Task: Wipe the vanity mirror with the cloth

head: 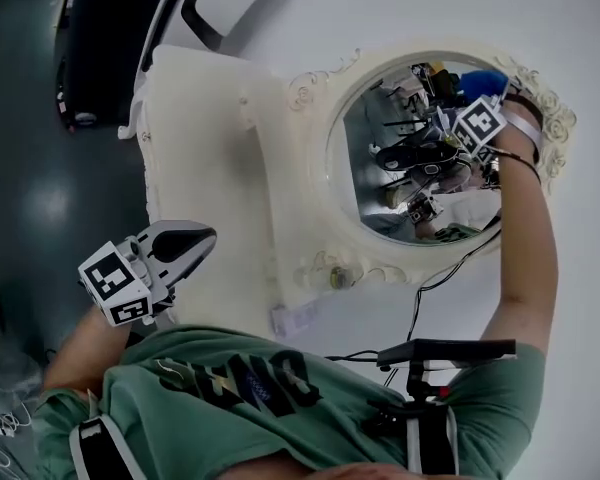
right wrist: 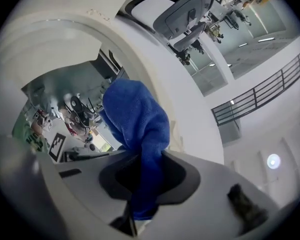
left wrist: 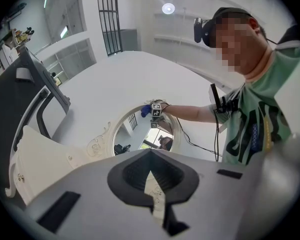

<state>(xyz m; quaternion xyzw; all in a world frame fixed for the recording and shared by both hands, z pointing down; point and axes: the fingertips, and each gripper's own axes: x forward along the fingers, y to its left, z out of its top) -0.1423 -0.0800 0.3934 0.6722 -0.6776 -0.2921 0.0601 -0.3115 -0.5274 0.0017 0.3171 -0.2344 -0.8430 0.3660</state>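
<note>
Right gripper (right wrist: pixel 139 186), jaws clamped on blue cloth (right wrist: pixel 137 119), cloth at edge of round mirror (head: pixel 400 173), left gripper (left wrist: pixel 152 184), jaws together, empty, apart from mirror.

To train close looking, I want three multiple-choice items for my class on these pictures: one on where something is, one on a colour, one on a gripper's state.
1. Where is the right gripper?
A. At the edge of the vanity mirror
B. Down on the floor
C. Resting on the person's shirt

2. What colour is the cloth?
A. White
B. Blue
C. Green

3. How do the right gripper's jaws stand?
A. Wide apart, empty
B. Shut on a cable
C. Shut on the cloth

Answers:
1 A: the head view shows it at the mirror's rim.
2 B: it shows blue in the right gripper view.
3 C: the cloth runs down between the closed jaws.
</note>
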